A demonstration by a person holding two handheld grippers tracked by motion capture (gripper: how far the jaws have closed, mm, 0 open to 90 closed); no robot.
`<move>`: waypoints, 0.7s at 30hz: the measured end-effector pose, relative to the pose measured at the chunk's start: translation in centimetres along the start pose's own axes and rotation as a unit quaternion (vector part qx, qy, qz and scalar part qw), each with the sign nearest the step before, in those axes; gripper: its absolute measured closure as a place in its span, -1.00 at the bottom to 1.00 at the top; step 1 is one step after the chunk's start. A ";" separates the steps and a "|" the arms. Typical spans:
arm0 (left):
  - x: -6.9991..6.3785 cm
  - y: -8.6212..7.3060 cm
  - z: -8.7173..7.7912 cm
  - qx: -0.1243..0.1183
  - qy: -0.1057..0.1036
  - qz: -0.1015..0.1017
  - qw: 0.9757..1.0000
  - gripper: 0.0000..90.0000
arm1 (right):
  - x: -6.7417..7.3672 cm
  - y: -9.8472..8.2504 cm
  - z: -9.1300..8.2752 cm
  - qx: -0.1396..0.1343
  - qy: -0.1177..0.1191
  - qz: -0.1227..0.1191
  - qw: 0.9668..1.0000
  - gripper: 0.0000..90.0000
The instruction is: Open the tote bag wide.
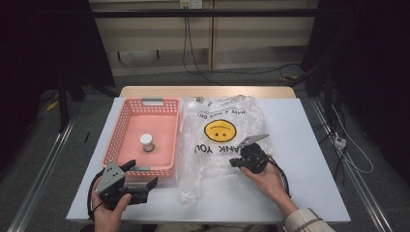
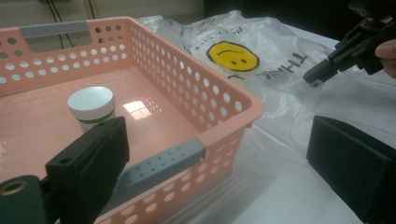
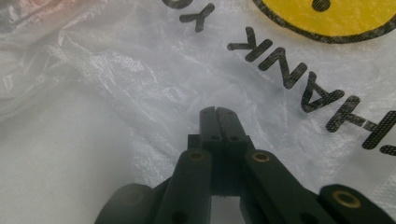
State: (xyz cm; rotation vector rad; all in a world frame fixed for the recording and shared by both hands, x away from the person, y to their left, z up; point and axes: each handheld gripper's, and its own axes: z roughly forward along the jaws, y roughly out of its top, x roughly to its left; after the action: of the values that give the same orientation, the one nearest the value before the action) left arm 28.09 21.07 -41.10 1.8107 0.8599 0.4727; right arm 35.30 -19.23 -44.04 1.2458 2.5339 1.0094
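Left gripper (image 1: pixel 137 182), jaws apart, sits near the basket (image 1: pixel 126 116); my right gripper (image 1: pixel 235 163) pinches the bag (image 1: pixel 203 169), jaws together.

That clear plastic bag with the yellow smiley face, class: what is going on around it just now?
A person works at the white table with a gripper in each hand. The right gripper has its jaws shut, tips on the clear plastic bag with the yellow smiley face, seemingly pinching its film. The left gripper is open at the near rim of the pink perforated plastic basket, holding nothing. A small white-lidded jar stands inside the basket.
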 end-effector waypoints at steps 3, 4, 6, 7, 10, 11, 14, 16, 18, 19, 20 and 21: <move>0.0 0.0 0.0 0.000 0.001 0.000 1.000 -0.88 | -0.1 0.1 -0.5 -0.012 0.002 0.005 1.000 1.00; 0.0 0.0 0.0 0.001 0.001 0.000 1.000 -0.88 | -0.1 0.2 -0.7 -0.015 0.003 0.003 1.000 1.00; 0.0 0.0 0.0 0.000 0.001 0.000 1.000 -0.88 | -0.2 0.3 -1.0 -0.023 0.004 0.003 1.000 1.00; 0.0 0.0 0.0 0.001 0.001 0.000 1.000 -0.88 | -0.2 0.3 -1.1 -0.026 0.007 0.004 1.000 1.00; 0.0 0.0 0.0 0.001 0.001 0.001 1.000 -0.88 | -0.2 0.4 -1.4 -0.034 0.011 0.003 0.999 1.00; 0.0 0.0 0.0 0.000 0.001 0.001 1.000 -0.88 | -0.2 0.4 -1.5 -0.036 0.012 0.004 0.999 1.00; 0.0 0.0 0.0 0.000 0.002 0.001 1.000 -0.88 | 0.0 0.6 -1.8 -0.046 0.019 -0.001 0.999 1.00; 0.0 0.0 0.0 -0.001 0.002 -0.001 1.000 -0.88 | 0.1 0.8 -2.1 -0.051 0.019 -0.004 0.999 1.00; 0.0 0.0 0.0 0.000 0.002 0.000 1.000 -0.88 | 0.1 1.1 -2.4 -0.058 0.020 -0.006 0.998 1.00; 0.0 0.0 0.0 0.000 0.003 0.000 1.000 -0.88 | 0.1 1.2 -2.5 -0.062 0.020 -0.007 0.998 1.00; 0.0 0.0 0.0 0.000 0.002 -0.001 1.000 -0.88 | 0.1 1.3 -2.6 -0.066 0.021 -0.008 0.998 1.00; 0.0 0.0 0.0 -0.001 0.003 -0.001 1.000 -0.88 | 0.1 1.4 -2.7 -0.069 0.022 -0.009 0.997 1.00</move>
State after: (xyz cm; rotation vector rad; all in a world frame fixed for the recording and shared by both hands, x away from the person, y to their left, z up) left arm 28.08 21.03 -41.10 1.8078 0.8647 0.4767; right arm 35.07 -19.96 -41.05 1.1748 2.4545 1.1975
